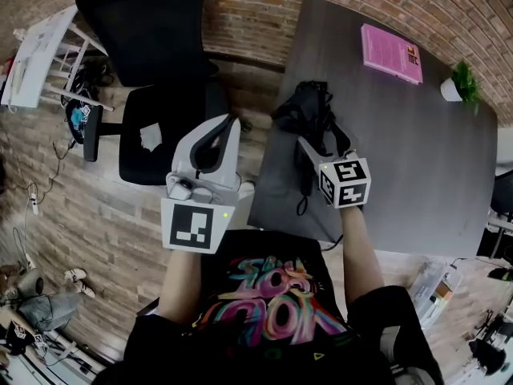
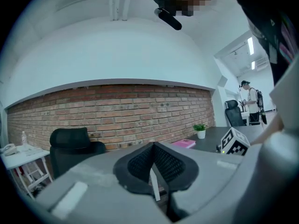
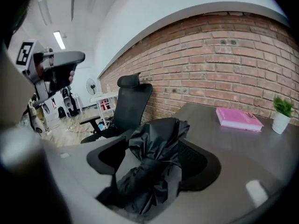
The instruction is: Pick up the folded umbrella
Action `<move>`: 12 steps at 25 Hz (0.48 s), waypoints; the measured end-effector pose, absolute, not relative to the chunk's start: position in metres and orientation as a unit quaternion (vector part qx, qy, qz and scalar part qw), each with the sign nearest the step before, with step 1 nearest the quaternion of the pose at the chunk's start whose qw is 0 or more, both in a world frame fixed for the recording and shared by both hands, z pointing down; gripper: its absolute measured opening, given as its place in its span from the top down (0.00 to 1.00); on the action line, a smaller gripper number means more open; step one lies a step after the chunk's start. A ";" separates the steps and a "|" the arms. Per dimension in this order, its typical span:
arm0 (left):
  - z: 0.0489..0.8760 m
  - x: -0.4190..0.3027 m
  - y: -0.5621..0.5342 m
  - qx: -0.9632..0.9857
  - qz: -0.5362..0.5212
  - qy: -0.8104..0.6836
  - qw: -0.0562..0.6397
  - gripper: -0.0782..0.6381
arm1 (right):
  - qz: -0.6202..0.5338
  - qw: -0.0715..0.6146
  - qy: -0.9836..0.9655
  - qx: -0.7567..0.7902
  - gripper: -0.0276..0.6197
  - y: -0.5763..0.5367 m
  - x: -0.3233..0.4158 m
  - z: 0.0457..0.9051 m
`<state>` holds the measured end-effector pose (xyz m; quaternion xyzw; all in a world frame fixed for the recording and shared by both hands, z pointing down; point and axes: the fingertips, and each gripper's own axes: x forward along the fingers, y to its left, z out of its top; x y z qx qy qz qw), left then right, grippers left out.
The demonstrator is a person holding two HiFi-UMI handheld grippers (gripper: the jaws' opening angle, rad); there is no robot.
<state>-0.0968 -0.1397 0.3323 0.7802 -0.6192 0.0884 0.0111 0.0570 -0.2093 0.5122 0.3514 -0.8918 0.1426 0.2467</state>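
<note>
Black folded umbrella (image 1: 304,107) is lying on the grey table (image 1: 417,159), close to the table's edge on the office chair (image 1: 152,54) side, so it's not picked up yet imo. Right gripper (image 3: 152,141) has its jaws spread wide with the bunched fabric sitting between them, no squeeze on it. What's left: close, then lift. Left gripper (image 2: 153,155) hangs off that same table edge, jaws together, empty. Head view gives the layout but not the jaw gap; only the right gripper view shows the umbrella between them.
</note>
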 end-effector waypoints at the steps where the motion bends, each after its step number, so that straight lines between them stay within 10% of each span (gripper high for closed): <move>1: 0.333 -0.099 -0.138 0.778 0.090 -0.621 0.011 0.89 | 0.141 0.253 -0.891 0.351 0.43 -0.211 0.056 0.516; 12: 0.335 -0.111 -0.134 0.772 0.093 -0.629 0.011 0.89 | 0.150 0.347 -0.865 0.331 0.38 -0.220 0.049 0.570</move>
